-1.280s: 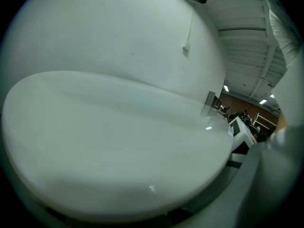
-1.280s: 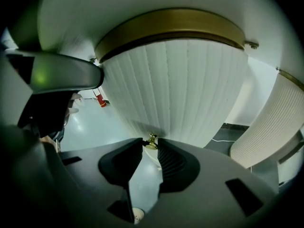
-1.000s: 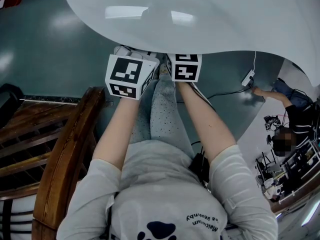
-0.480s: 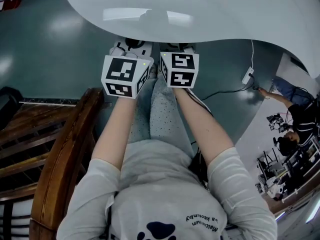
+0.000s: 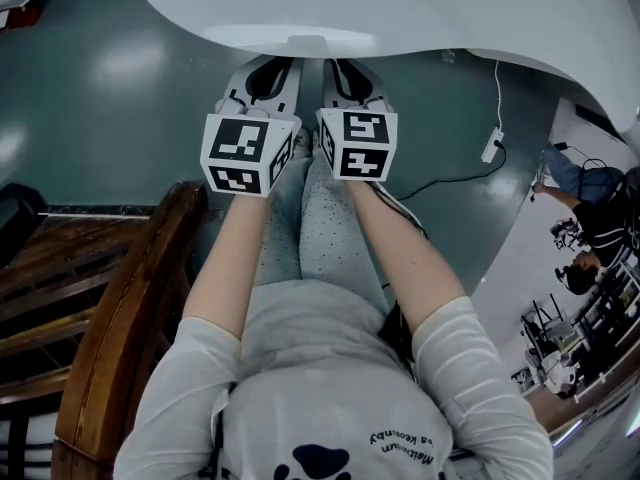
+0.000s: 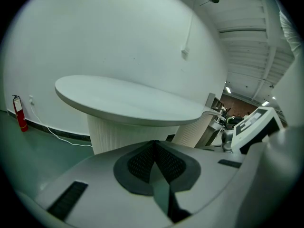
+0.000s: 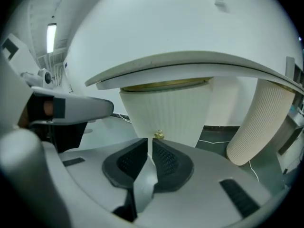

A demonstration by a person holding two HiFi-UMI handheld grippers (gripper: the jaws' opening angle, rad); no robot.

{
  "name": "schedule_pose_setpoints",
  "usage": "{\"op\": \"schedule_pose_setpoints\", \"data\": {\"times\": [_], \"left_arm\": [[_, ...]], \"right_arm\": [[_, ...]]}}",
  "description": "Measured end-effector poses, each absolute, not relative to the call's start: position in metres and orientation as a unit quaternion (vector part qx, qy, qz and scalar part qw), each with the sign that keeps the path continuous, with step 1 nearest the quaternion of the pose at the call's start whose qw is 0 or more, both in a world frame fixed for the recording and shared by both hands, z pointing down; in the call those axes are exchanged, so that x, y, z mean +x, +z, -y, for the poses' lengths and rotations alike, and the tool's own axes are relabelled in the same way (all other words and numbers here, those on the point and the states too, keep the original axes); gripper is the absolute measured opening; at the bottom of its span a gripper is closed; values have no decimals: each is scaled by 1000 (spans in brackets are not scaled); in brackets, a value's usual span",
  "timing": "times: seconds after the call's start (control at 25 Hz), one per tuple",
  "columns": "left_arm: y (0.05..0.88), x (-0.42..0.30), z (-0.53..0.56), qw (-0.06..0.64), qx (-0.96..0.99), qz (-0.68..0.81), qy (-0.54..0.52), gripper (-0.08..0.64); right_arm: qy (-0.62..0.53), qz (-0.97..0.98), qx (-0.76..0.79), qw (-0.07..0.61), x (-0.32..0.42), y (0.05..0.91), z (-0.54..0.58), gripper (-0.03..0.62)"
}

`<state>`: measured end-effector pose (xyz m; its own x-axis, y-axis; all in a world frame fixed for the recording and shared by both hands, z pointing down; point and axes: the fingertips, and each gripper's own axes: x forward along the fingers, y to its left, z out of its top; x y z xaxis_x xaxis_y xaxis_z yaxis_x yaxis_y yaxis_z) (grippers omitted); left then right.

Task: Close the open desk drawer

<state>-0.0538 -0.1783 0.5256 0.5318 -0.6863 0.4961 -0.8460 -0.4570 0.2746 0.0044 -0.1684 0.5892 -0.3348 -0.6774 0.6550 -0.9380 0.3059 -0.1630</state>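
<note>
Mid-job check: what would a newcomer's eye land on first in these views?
The big white desk top sweeping across the top of the head view, and the brown wooden chair at lower left. In the right gripper view, a small brass knob on the ribbed white base sits just beyond the right claw, whose jaws have just been closing to a slit with nothing between them.

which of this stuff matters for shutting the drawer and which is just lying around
For the job:
desk
ribbed base under it
gold knob on that base

Just lying about:
wooden chair
power strip on the floor
fire extinguisher by the wall
</note>
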Motion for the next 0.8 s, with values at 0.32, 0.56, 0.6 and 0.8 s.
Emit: {"op": "schedule_pose_setpoints", "data": {"times": [0.32,0.56,0.6,0.8], "left_arm": [[516,-51,158,246,840,455,160,11],[489,-47,147,236,843,457,157,11],[485,-46,146,234,844,456,157,11],[466,-39,138,225,849,452,157,11]], "right_arm": [[253,772,536,232,13,565,152,15],[240,774,538,234,21,541,139,15],[238,774,538,234,22,536,137,15],[225,780,537,231,24,515,130,15]]}}
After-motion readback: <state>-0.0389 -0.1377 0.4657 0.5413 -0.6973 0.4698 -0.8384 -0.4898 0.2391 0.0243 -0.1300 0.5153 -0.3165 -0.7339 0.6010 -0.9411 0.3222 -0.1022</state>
